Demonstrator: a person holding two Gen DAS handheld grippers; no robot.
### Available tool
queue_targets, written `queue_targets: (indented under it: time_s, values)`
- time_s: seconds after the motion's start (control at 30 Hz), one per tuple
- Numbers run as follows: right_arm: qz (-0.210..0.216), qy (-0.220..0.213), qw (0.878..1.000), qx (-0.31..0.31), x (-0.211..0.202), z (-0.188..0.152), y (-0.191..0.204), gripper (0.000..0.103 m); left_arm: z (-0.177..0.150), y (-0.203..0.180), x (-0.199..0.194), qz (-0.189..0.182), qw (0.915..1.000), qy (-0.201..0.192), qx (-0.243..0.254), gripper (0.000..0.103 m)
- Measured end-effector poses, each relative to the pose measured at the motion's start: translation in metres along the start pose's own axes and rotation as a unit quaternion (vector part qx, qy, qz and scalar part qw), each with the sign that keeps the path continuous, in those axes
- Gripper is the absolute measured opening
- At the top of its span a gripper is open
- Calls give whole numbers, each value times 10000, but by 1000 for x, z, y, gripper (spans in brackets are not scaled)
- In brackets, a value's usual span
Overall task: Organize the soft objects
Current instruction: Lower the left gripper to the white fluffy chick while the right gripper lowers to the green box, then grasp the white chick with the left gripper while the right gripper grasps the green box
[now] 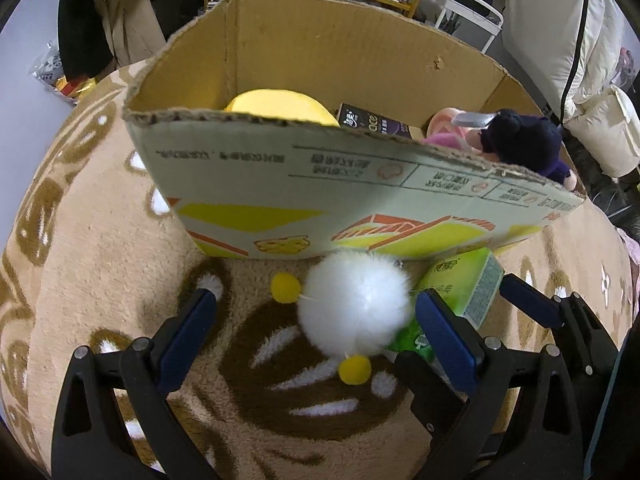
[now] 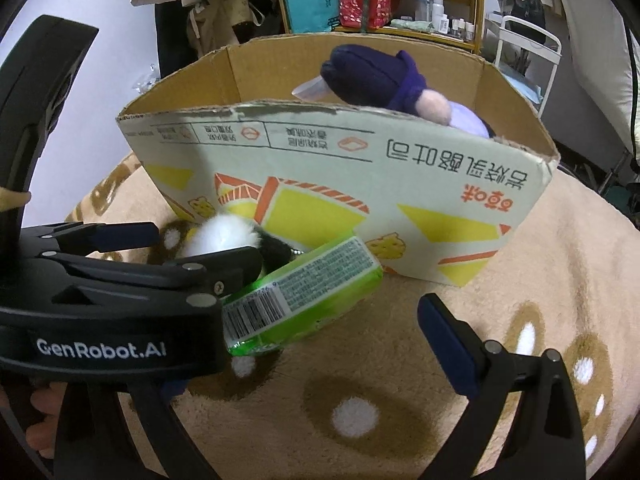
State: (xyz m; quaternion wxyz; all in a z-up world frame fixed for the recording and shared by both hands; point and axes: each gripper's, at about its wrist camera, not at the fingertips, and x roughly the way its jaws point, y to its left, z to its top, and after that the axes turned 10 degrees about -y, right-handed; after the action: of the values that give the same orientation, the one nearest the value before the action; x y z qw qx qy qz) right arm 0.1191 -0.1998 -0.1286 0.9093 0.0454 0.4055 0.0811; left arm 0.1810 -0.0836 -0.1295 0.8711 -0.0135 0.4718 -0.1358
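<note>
Beside the cardboard box [image 1: 360, 184], both wide-open grippers, left gripper [image 1: 316, 312] and right gripper [image 2: 320, 344], flank a white pompom [image 1: 356, 304] (feather-light, squashy; best pinched mid-fluff).

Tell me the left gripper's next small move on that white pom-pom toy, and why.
Probably ease forward and to its right, then close. The left gripper is open, and the white pom-pom toy lies on the blanket off-centre, near its right finger, just outside the cardboard box, beside the green packet.
</note>
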Motion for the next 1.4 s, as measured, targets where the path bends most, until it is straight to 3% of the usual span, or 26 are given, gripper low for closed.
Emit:
queue_targets:
  time_s: [0.17, 0.23, 0.57, 0.73, 0.8, 1.4]
  values:
    - [130, 208, 9996, 144, 7, -3, -3, 82, -3, -5, 12, 77, 9999, 121, 86, 97]
    - [169, 282, 9993, 163, 9, -5, -3, 77, -3, -7, 15, 58, 9998, 164, 111, 89]
    - [234, 368, 9989, 147, 5, -9, -2, 71, -2, -8, 30, -111, 9996, 259, 26, 65]
    - [192, 403, 9988, 199, 1, -11, -6, 69, -4, 1, 24, -338, 9990, 276, -48, 40]
    - [171, 429, 9986, 254, -1, -11, -10, 69, -5, 1, 24, -418, 9987, 298, -74, 35]
    - [178, 279, 9990, 297, -28, -10, -29, 66, -22, 15, -19, -18, 10000, -11, -50, 33]
